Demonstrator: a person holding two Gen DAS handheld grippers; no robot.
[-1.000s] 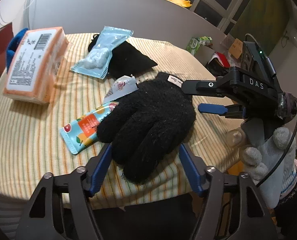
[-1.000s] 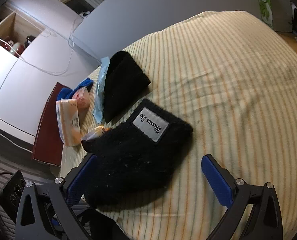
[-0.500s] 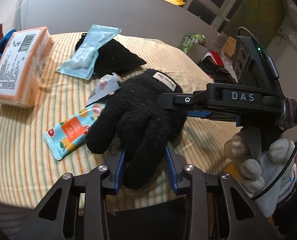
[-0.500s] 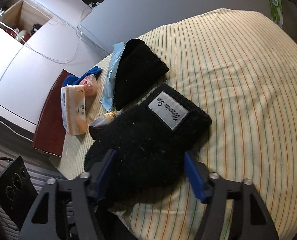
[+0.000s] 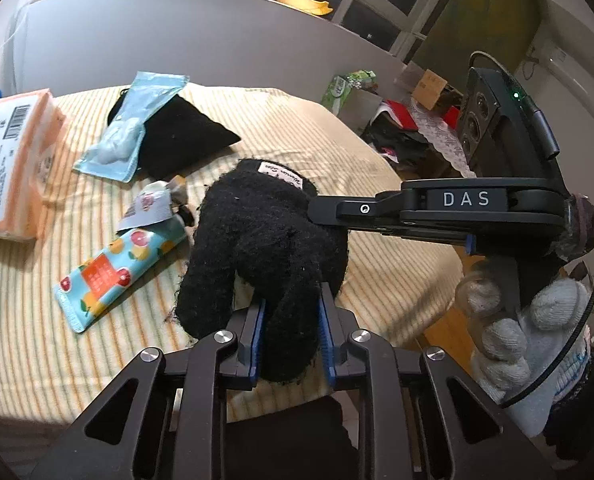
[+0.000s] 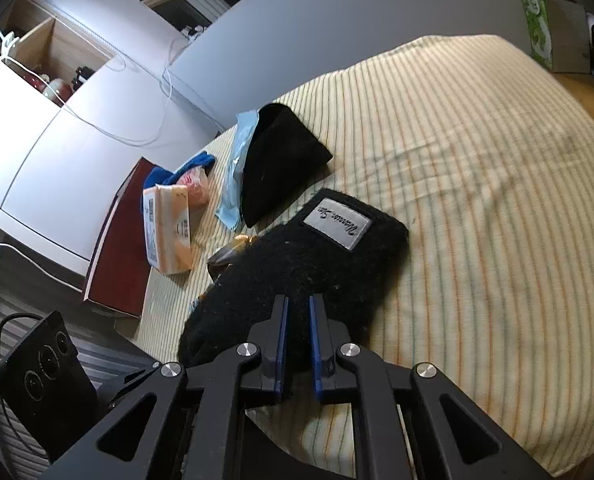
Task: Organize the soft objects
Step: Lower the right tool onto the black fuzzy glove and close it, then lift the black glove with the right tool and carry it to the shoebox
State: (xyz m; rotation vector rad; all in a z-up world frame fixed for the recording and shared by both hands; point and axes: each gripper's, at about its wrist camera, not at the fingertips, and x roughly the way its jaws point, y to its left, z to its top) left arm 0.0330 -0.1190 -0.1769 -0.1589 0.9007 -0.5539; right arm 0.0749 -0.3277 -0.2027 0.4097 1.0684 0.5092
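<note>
Nearest the left wrist camera, the left gripper [image 5: 290,334] has its blue-padded jaws pressed in on one fuzzy finger of the black knit glove [image 5: 263,248], which bulges up between them at the near edge of the table. The glove's other fingers droop toward the striped yellow tablecloth [image 5: 25,320], and its cuff, with a grey woven label, points away from the camera.

From the right side, the right gripper [image 6: 297,338] comes in across the glove [image 6: 317,256]; in its own wrist view its jaws are drawn close together, pinching a fold of the glove's black pile near the palm. In the left view the same tool appears as a black bar marked DAS, held by a hand in a pale knitted glove [image 5: 537,328].

Just left of the black glove lies a blue snack packet printed with citrus fruit [image 5: 117,276], its far end tucked under a small grey-white sachet [image 5: 149,210] that touches the glove's side. Farther back, a light blue plastic pouch [image 5: 133,136] lies partly over a folded black cloth [image 5: 185,136]. At the far left edge sits an orange pack of tissues [image 5: 13,168], with a blue cloth [image 6: 169,172] behind it in the right wrist view. Beyond the table a grey panel [image 5: 177,36] rises.
</note>
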